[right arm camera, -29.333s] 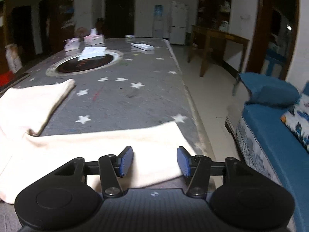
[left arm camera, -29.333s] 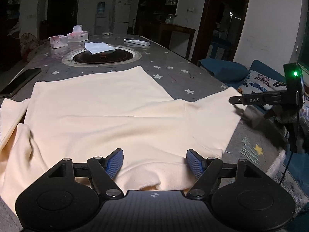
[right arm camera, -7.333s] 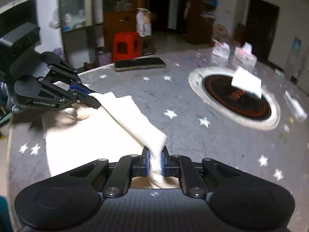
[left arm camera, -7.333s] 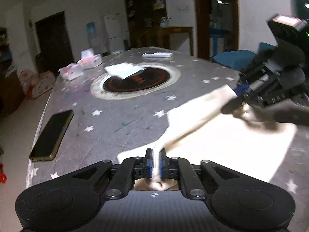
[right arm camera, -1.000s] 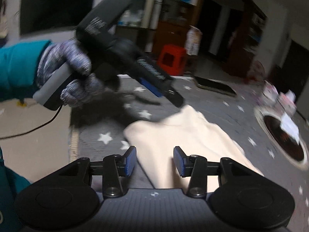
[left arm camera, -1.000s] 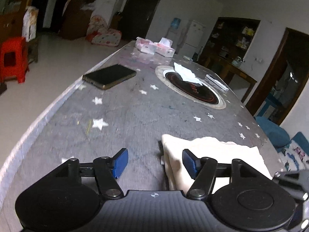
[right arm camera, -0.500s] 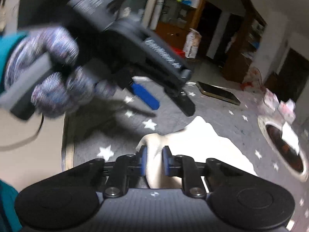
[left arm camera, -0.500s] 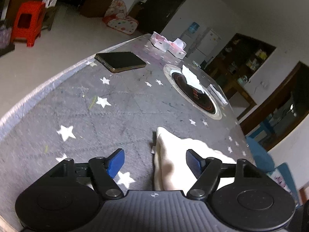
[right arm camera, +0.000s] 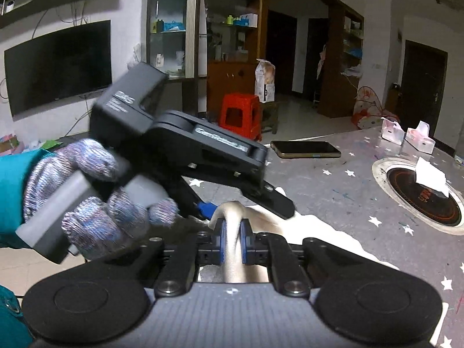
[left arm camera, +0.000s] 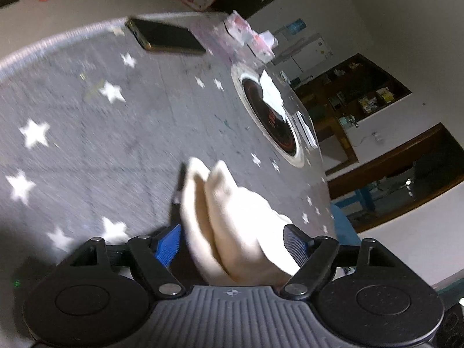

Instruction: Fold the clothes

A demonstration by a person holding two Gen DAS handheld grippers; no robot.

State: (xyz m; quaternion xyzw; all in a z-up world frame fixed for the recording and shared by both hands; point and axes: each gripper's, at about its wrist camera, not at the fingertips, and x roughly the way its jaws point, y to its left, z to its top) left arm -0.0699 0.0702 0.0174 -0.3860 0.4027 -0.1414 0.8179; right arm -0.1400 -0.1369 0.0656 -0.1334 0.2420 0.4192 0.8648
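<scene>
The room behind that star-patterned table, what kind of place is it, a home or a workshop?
Most likely a home's living and dining room. A wall-mounted television hangs beside stocked shelves, a red plastic stool stands on the floor, and the table has a built-in round cooktop and tissue boxes.

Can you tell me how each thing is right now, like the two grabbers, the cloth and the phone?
Right gripper: shut, pinching a fold of the cloth.
Left gripper: open, jaws have just been widening, cloth between them but not pinched.
Cream cloth: folded small, bunched up at the near end.
Phone: lying flat on the table, screen dark.
Tissue boxes: standing side by side, tissue sticking out.
</scene>
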